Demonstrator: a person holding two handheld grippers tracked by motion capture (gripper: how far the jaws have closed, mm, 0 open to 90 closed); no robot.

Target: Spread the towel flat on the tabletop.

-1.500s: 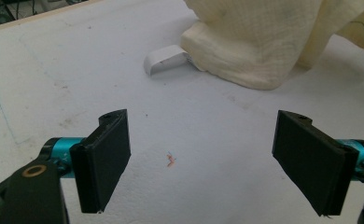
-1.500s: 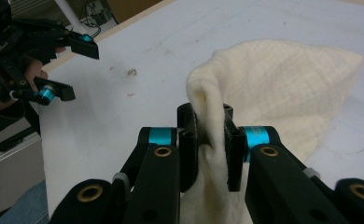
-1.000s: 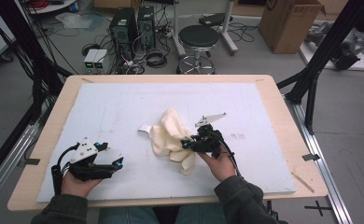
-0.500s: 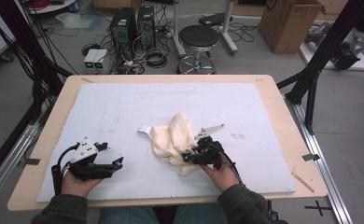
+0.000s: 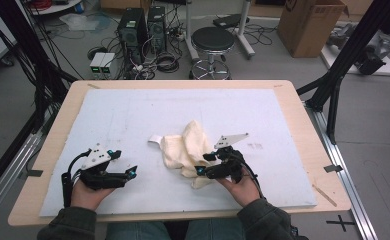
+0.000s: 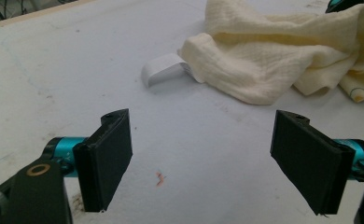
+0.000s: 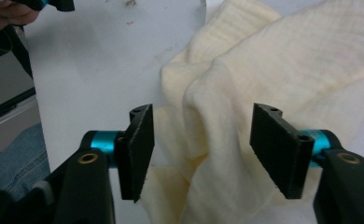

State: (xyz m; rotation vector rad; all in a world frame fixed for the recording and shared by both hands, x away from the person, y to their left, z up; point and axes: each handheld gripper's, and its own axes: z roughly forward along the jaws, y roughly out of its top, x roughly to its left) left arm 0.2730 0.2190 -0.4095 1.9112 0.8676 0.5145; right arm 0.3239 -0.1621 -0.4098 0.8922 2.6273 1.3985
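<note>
Cream-yellow crumpled muslin cloth [image 5: 185, 150] sits bunched near the middle of the white foam-covered table [image 5: 133, 115], slightly toward the person's right, white label tab [image 5: 155, 139] sticking out flat on its left edge. High view: right gripper [image 5: 201, 170] is at the cloth's near-right edge, tips at the fabric; left gripper [image 5: 132, 172] rests on the board well apart from the cloth, nothing in it. Left gripper view: jaws spread wide, bare board between them, small reddish mark [image 6: 160, 177] on the surface; cloth [image 6: 273, 60] lies ahead and to the right, folded over itself in thick rolls, label tab [image 6: 164, 69] just beside it. Right gripper view: jaws partly open and straddling a raised fold of the cloth [image 7: 227, 140]; fabric fills the gap, but the pads don't look pressed in, so I read it as not clamped. Other hand visible far off at top left. Progress, my read: the work looks like spreading or folding the cloth, and it's early, with the cloth a heap, no clean edges or corners laid out. Left to do: close on the fold, bring the left gripper over to a second edge, pull flat.
</note>
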